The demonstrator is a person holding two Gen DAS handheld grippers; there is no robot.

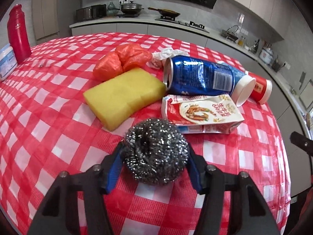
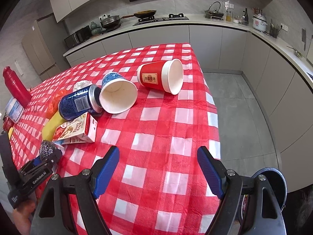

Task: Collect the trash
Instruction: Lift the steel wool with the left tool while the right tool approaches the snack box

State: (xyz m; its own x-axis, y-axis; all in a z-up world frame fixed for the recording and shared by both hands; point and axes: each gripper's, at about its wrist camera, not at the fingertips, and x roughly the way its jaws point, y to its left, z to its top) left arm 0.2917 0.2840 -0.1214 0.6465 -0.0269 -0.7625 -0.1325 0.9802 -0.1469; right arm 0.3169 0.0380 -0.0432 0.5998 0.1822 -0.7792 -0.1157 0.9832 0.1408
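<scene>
Scourer gripped, heap untouched

Steel scourer [image 1: 154, 152] sits pinched between the left gripper [image 1: 154, 156] pads near the table's [image 2: 166, 137] front edge. The right gripper [image 2: 158, 171] hangs spread wide with nothing in it, over bare cloth, a dark bin [image 2: 273, 184] just off the right edge. Behind the scourer — carton [image 1: 201, 115], yellow sponge [image 1: 125, 96], blue can [image 1: 199, 76], orange bag [image 1: 121, 60]; two tipped cups [image 2: 119, 96] lie toward the far corner. The springy wire could slip from the pads, and a careless sweep could roll the can or cups off.
</scene>
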